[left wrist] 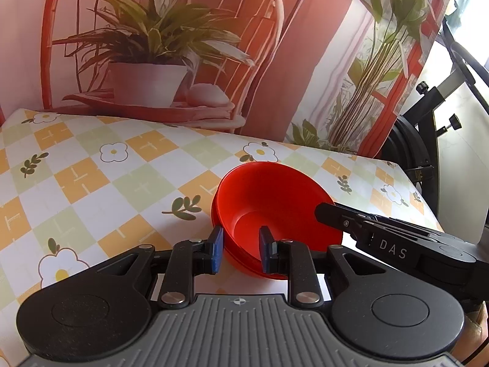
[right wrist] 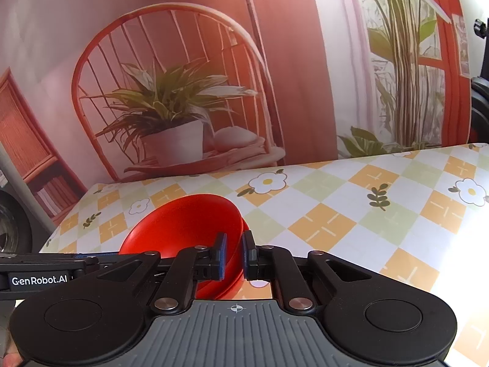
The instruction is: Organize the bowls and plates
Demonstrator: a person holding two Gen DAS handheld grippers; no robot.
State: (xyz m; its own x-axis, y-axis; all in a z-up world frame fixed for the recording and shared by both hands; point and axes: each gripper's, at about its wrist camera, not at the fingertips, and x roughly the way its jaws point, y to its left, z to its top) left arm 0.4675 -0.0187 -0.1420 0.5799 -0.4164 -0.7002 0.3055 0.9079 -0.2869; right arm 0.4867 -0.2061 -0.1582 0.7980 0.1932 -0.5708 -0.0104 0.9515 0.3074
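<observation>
A red bowl [left wrist: 275, 202] sits tilted on the checked tablecloth. A second red rim around it suggests nested bowls. My left gripper [left wrist: 241, 249] is open and straddles the near rim, one blue pad outside the wall and one inside. My right gripper [left wrist: 324, 211] comes in from the right to the bowl's far-right rim. In the right wrist view the red bowl [right wrist: 189, 223] fills the lower middle. There my right gripper [right wrist: 234, 255] is shut on its rim, with the red wall pinched between the pads. The left gripper's body [right wrist: 39, 270] reaches the bowl from the left.
The table [left wrist: 122, 183] carries a flowered yellow-and-green checked cloth [right wrist: 366, 214], bare to the left of the bowl in the left wrist view. A printed backdrop of a chair and plants [left wrist: 152, 46] stands behind it. A black stand [left wrist: 428, 116] rises past the table's right edge.
</observation>
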